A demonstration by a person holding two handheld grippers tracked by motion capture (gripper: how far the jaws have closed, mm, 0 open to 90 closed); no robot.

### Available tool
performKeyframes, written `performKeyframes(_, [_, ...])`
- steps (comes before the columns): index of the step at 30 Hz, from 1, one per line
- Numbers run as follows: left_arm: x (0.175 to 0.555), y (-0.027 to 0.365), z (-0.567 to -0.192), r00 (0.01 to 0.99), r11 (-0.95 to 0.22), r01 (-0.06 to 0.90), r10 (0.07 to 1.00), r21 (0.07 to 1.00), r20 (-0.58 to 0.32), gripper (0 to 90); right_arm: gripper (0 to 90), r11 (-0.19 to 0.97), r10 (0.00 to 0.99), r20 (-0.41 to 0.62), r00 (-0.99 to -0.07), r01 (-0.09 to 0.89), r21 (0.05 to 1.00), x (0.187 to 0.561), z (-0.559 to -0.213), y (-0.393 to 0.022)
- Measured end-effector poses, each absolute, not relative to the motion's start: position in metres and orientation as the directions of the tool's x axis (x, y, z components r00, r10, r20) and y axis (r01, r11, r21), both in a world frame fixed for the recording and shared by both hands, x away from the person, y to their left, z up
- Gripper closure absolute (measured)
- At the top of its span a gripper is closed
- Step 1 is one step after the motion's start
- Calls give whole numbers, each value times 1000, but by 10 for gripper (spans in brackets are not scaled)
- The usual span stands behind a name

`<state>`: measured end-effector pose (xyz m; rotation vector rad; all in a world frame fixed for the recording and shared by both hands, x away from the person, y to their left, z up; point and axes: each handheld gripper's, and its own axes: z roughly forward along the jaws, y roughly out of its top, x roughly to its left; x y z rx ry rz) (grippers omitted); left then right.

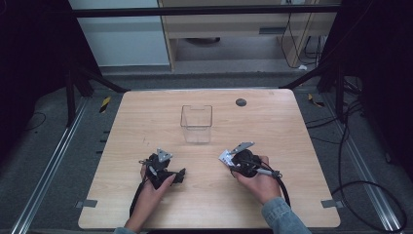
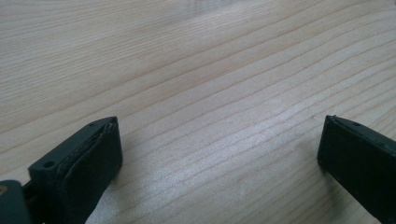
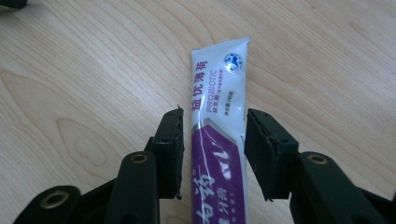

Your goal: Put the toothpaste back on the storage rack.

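On table [image 1: 146, 112], near edge: right gripper [image 3: 212, 140] at 5 o'clock from clear box [image 1: 197, 124], jaws straddling toothpaste tube [image 3: 218, 135], small gaps both sides, not clamped. Left gripper [image 2: 219, 149] at 7 o'clock, jaws wide apart over bare wood.

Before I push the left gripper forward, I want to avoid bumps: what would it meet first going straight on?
Probably nothing but bare table: the left gripper is open and its own view shows plain wood ahead, as far as it reaches.
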<state>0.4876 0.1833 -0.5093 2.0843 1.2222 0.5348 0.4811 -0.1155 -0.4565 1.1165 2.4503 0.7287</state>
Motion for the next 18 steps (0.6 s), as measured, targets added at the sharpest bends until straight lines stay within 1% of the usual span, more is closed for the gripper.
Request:
performKeyframes(5, [488,183,-509,480,-348,609,877,713,18,0,550,565,773,-113,-625,595,572,485,-463,-108])
performKeyframes(18, [488,183,-509,481,-350,609,876,712,19,0,565,580,774,-129,-620,612,537,493,-470,-101])
